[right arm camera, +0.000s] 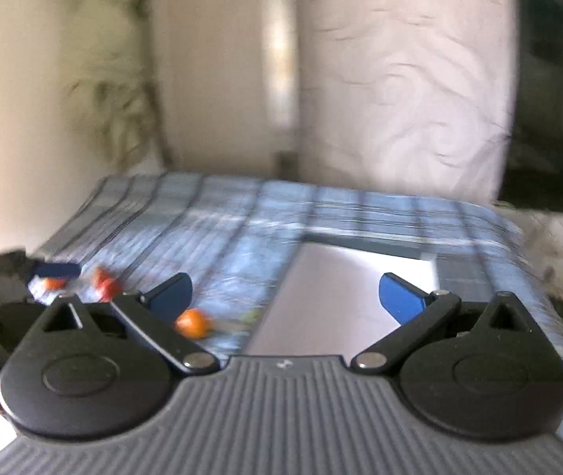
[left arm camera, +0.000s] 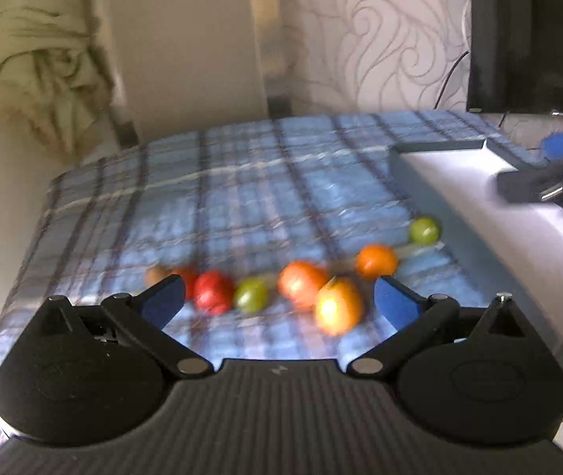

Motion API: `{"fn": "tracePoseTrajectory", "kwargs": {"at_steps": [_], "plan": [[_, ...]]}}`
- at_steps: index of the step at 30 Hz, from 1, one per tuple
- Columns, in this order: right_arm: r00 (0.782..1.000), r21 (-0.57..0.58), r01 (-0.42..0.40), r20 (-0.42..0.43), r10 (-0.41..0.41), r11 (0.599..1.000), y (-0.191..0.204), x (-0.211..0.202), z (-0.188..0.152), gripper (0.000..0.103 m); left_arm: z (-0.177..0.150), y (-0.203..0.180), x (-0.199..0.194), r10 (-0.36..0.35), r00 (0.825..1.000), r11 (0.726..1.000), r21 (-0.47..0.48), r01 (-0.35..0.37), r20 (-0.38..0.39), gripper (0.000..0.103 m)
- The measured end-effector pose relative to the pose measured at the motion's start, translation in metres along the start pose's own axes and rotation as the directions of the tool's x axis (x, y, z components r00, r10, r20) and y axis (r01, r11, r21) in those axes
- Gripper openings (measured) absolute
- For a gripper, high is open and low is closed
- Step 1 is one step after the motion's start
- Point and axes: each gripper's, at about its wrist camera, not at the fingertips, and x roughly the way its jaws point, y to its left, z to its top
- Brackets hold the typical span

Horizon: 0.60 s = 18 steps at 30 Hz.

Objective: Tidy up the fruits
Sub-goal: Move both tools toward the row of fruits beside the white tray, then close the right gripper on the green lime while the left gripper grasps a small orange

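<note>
Several small fruits lie in a loose row on the blue plaid tablecloth: a red one, a green one, an orange-red one, a yellow-orange one, an orange one and a green one. My left gripper is open and empty, just short of the row. My right gripper is open and empty above the near edge of a grey tray. It also shows in the left wrist view. An orange fruit lies left of the tray.
The grey tray stands at the table's right side. A dark monitor stands behind it. A cloth hangs at the far left wall. The table's far and left edges are in view.
</note>
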Motion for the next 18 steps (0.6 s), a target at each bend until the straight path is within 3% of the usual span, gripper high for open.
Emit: {"fn": "tracePoseTrajectory", "kwargs": {"at_steps": [1,2,4,5,7,9,18], "plan": [[0.999,0.007,-0.033,-0.035,0.033,0.999,0.007,0.011,0.0,0.088,-0.005,0.007,-0.003,0.01,1.0,1.0,-0.005,-0.01,-0.003,0.103],[0.995,0.031,-0.077,-0.064,0.079,0.997,0.012,0.02,-0.003,0.074,-0.009,0.014,-0.006,0.017,1.0,1.0,-0.012,-0.017,-0.009,0.103],[0.979,0.086,-0.162,-0.11,0.171,0.983,0.024,0.036,-0.01,0.072,-0.016,0.025,-0.009,0.025,0.999,0.999,-0.03,-0.025,-0.02,0.103],[0.975,0.093,-0.163,-0.134,0.175,0.982,0.032,0.045,-0.016,0.072,-0.019,0.03,-0.011,0.029,0.999,0.999,-0.037,-0.03,-0.023,0.103],[0.973,0.092,-0.103,-0.197,0.12,0.99,0.038,0.057,-0.029,0.072,-0.025,0.037,-0.018,0.031,0.999,0.998,-0.045,-0.032,-0.02,0.103],[0.982,0.064,-0.061,-0.173,0.071,0.996,0.036,0.055,-0.037,0.057,-0.026,0.039,-0.02,0.029,1.0,0.998,-0.047,-0.029,-0.012,0.103],[0.971,-0.083,0.153,-0.175,-0.165,0.985,0.033,0.073,-0.032,0.057,-0.02,0.019,-0.007,-0.042,0.999,0.999,0.004,0.042,-0.005,0.103]]}}
